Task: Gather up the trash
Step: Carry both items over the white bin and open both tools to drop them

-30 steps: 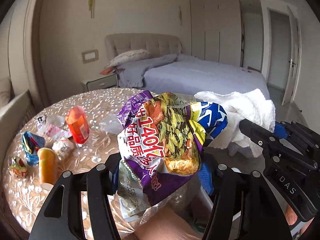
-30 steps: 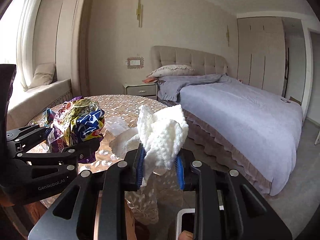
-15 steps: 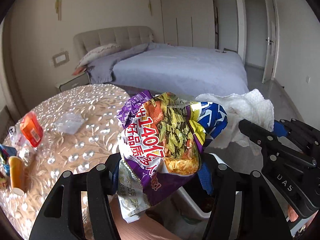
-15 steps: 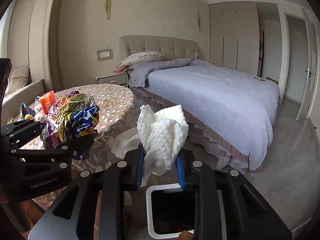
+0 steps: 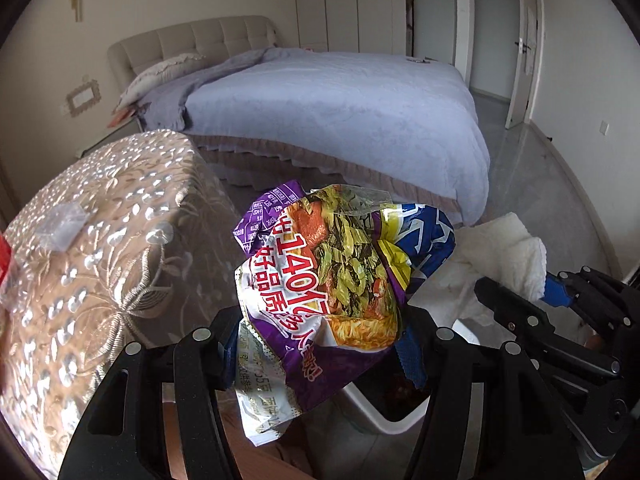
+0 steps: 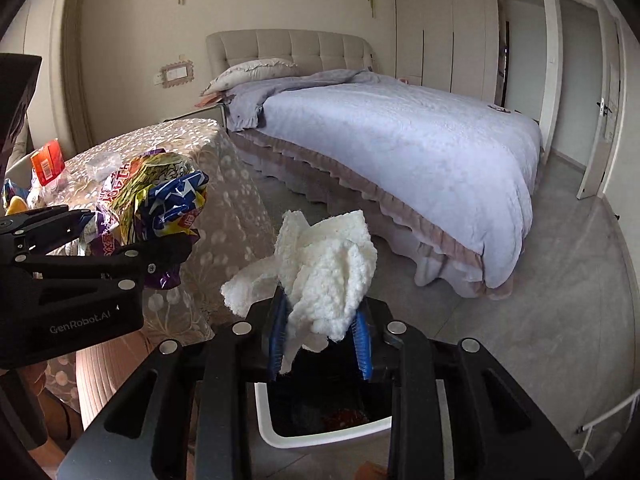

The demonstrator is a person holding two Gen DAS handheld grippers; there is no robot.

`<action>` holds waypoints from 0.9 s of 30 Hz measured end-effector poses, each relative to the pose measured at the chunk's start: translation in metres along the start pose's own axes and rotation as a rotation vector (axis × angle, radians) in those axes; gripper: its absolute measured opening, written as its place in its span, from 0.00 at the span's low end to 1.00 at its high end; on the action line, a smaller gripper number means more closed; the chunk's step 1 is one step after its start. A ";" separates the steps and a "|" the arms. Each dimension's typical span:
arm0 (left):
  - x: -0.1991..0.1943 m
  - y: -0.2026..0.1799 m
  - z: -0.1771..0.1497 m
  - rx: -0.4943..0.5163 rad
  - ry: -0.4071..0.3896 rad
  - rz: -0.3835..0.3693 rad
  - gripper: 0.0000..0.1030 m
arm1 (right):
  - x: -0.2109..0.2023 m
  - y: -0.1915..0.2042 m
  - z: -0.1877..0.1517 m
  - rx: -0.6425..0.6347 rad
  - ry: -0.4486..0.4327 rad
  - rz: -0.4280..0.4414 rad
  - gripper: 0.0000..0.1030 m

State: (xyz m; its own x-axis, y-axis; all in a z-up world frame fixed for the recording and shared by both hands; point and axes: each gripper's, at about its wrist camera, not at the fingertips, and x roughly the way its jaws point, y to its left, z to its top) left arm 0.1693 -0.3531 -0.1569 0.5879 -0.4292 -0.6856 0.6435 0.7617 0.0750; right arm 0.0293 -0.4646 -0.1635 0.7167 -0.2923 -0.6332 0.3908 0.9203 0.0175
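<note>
"GenRobot.AI" on left claw (image 6: 86,240), "140" on snack wrapper (image 5: 320,284)

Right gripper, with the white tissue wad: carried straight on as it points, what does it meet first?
Probably the open white-rimmed trash bin directly below the right gripper; depth is unclear.

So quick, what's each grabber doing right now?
Left gripper: shut on the snack wrappers.
Right gripper: shut on the white tissue, above the bin.

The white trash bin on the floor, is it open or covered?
Open: the trash bin shows a dark interior inside its white rim, no lid visible.
</note>
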 end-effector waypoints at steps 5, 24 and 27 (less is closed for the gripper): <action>0.042 -0.013 -0.005 0.011 0.081 -0.042 0.58 | 0.030 -0.006 -0.023 0.008 0.074 -0.006 0.28; 0.048 -0.030 -0.002 0.052 0.087 -0.029 0.96 | 0.046 -0.027 -0.032 0.025 0.108 -0.051 0.96; 0.029 -0.023 0.003 0.043 0.051 0.001 0.96 | 0.035 -0.021 -0.018 0.006 0.062 -0.052 0.96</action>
State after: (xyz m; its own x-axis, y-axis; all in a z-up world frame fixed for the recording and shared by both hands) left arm 0.1730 -0.3850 -0.1764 0.5638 -0.4024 -0.7212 0.6640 0.7402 0.1061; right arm 0.0355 -0.4896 -0.2004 0.6586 -0.3227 -0.6798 0.4302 0.9027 -0.0116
